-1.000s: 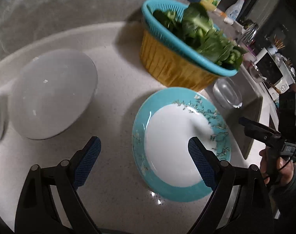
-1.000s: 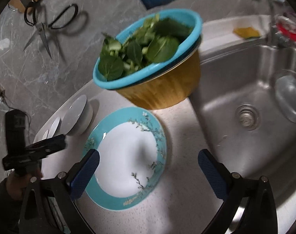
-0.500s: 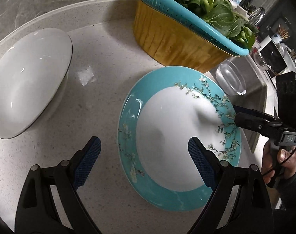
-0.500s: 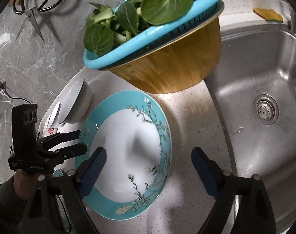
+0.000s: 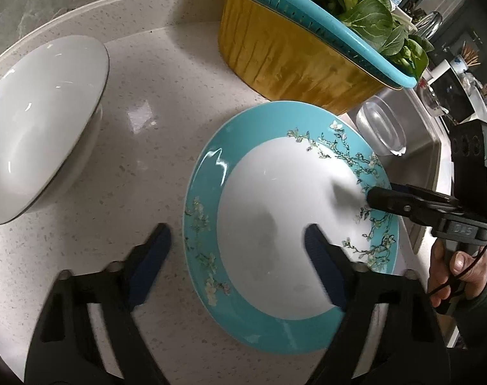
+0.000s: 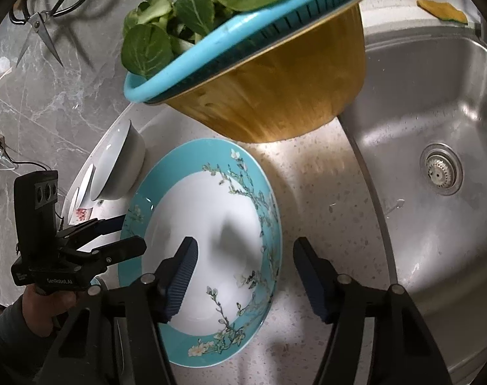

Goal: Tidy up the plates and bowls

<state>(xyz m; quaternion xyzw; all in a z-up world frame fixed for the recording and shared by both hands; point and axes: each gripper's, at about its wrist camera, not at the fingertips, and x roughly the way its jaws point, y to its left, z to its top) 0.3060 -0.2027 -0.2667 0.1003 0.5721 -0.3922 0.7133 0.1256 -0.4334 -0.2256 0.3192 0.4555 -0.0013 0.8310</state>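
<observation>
Round plate (image 5: pixel 285 211), broad teal rim with white blossom-branch print, plain white centre, glossy, empty. Lies flat and right side up on the speckled light surface (image 5: pixel 153 160), just in front of the yellow basin, rear edge near or under the basin's overhang. White bowl (image 5: pixel 34 122) sits apart from the plate on the side away from the sink, upright, empty, thin dark line round its rim. In the right wrist view more white dishes (image 6: pixel 84 186) stand behind the bowl, partly hidden, count unclear; one piece shows a pink pattern.
</observation>
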